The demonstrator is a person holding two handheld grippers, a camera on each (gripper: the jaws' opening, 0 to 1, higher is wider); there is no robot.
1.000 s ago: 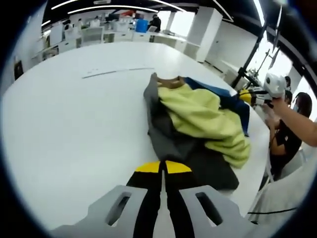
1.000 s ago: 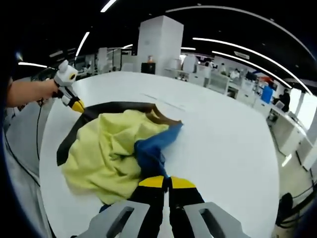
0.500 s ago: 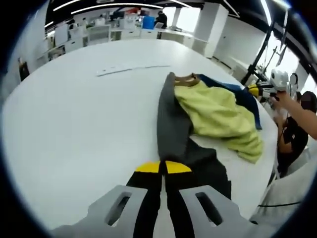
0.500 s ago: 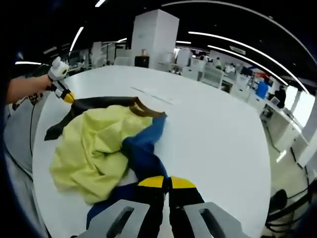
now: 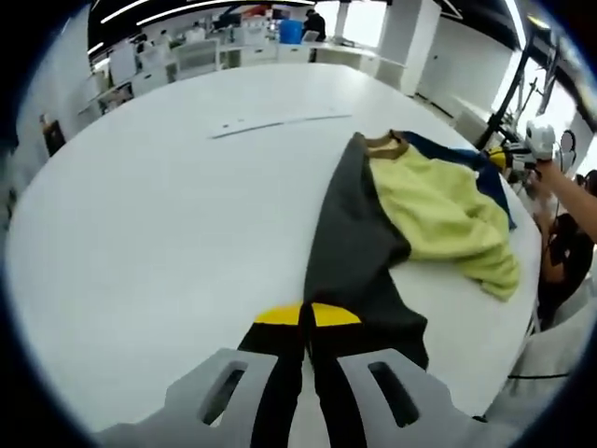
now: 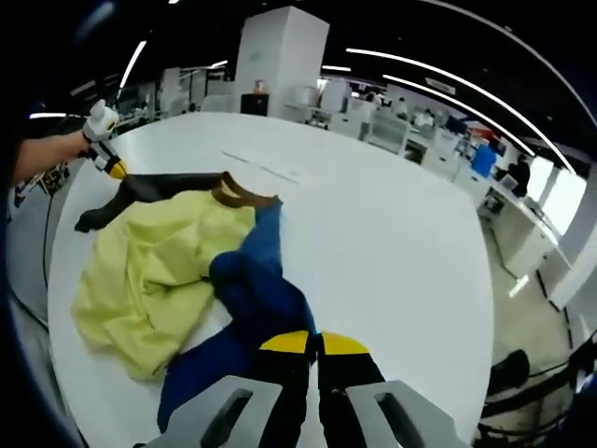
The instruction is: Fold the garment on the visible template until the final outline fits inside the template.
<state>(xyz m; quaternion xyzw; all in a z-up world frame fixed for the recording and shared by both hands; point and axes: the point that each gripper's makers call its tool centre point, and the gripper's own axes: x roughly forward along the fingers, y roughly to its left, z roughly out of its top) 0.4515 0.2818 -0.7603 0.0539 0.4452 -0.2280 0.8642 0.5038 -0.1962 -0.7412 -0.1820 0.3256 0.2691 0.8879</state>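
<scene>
A garment with a yellow body (image 5: 438,215), a brown collar (image 5: 382,142), a dark grey sleeve (image 5: 350,243) and a blue sleeve (image 6: 252,289) lies on the white table (image 5: 140,215). My left gripper (image 5: 306,313) is shut on the end of the grey sleeve, which runs taut up to the collar. My right gripper (image 6: 311,341) is shut on the end of the blue sleeve. In the right gripper view the yellow body (image 6: 149,271) is rumpled at the left, and the left gripper (image 6: 112,168) holds the grey sleeve (image 6: 159,187) beyond it. The right gripper (image 5: 508,159) appears at the far right of the left gripper view.
A thin pale strip (image 5: 280,123) lies on the table beyond the collar, also visible as a thin line (image 6: 261,168) in the right gripper view. A person's arm (image 5: 569,191) reaches in at the table's right edge. Office desks and a white pillar (image 6: 275,56) stand behind.
Both grippers have drawn apart, each pulling its sleeve outward. The grey and blue sleeves are now stretched long, and the bunched yellow body has spread flatter.
</scene>
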